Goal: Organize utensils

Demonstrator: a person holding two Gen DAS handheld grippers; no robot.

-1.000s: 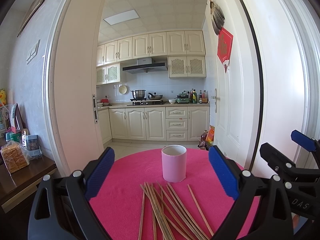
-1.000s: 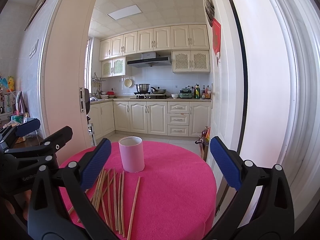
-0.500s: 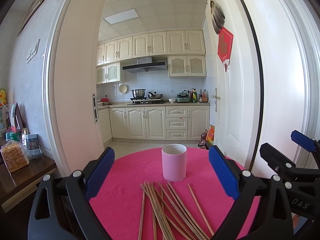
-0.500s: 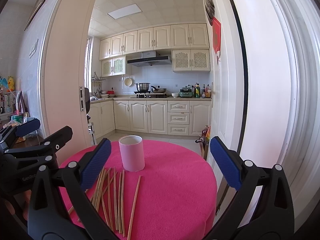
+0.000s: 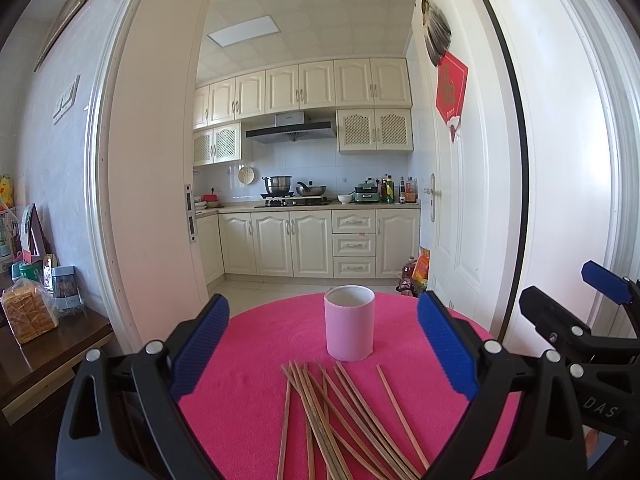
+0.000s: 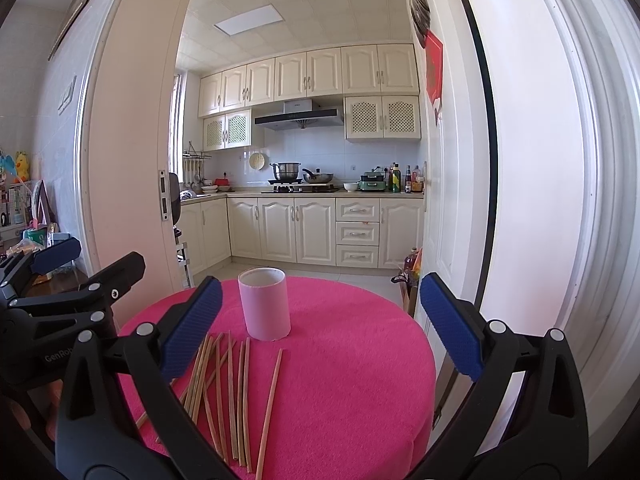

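Note:
A pink cylindrical cup [image 5: 349, 323] [image 6: 264, 303] stands upright near the middle of a round table with a pink cloth [image 5: 256, 364] [image 6: 352, 360]. Several wooden chopsticks [image 5: 332, 412] [image 6: 228, 384] lie scattered flat in front of the cup. My left gripper [image 5: 322, 344] hovers open above the table's near edge, with the cup and chopsticks framed between its blue pads [image 5: 200, 344]. My right gripper [image 6: 320, 324] is open too, to the right of the chopsticks, holding nothing. Each gripper shows at the edge of the other's view.
A wooden side table [image 5: 48, 344] at the left holds a bread bag [image 5: 28, 314] and jars. Behind the table an open doorway leads into a kitchen with cream cabinets [image 5: 316, 242]. A white door [image 5: 460, 200] stands close on the right.

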